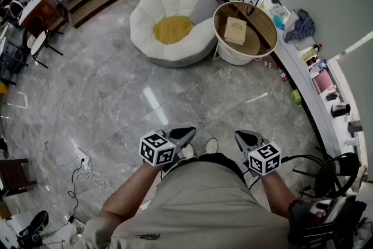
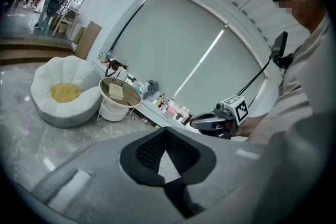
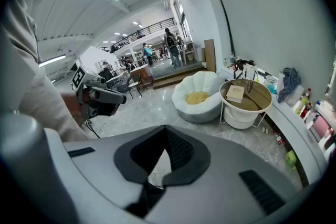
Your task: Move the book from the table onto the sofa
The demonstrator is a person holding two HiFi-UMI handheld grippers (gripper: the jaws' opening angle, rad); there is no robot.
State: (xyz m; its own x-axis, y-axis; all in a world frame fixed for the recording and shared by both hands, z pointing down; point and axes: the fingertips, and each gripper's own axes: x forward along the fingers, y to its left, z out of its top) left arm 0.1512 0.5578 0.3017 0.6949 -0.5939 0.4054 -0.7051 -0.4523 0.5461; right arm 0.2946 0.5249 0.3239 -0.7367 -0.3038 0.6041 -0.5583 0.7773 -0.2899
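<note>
The book (image 1: 235,30) was found on the table (image 1: 259,38), not the sofa (image 1: 150,19); the left tool (image 1: 186,133) and right tool (image 1: 244,138) were closed, empty.

Head view looks steeply down; both gripper views face forward, sharing the far round brown-topped table (image 1: 259,38) at one o'clock.

A book (image 1: 235,30) lies on the round table (image 1: 261,34), far right on the grey floor (image 1: 145,96), beside the white sofa (image 1: 152,26).
</note>
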